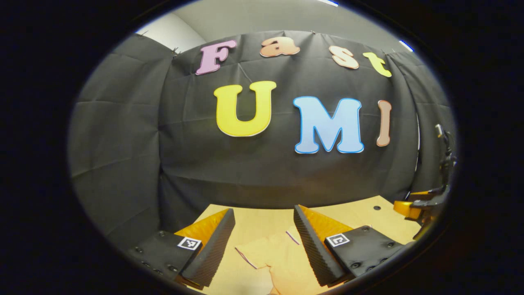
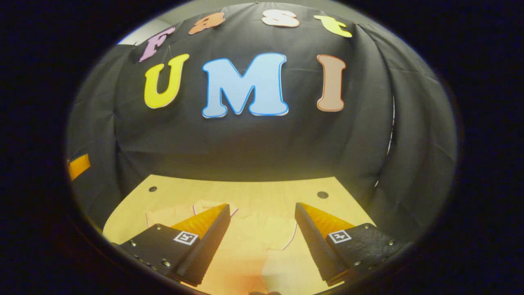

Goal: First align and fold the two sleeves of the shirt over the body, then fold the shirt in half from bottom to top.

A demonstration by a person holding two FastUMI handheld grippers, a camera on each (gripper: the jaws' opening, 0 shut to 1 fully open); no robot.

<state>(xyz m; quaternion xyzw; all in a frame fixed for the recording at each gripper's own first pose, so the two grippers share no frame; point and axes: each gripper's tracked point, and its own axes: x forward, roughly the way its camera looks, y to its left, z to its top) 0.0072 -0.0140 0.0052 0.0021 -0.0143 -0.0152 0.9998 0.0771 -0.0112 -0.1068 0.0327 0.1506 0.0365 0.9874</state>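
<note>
A pale peach shirt with thin dark trim lies flat on the light wooden table. In the right gripper view my right gripper hovers above it, open, with nothing between the fingers; a short sleeve lies off to the left. My left gripper is also open above the table, and a sleeve edge of the shirt lies between and below its fingers. The right gripper shows at the right edge of the left gripper view.
The black cloth wall stands close behind the table's far edge. Two small round holes mark the tabletop near its back corners. Bare table lies beyond the shirt.
</note>
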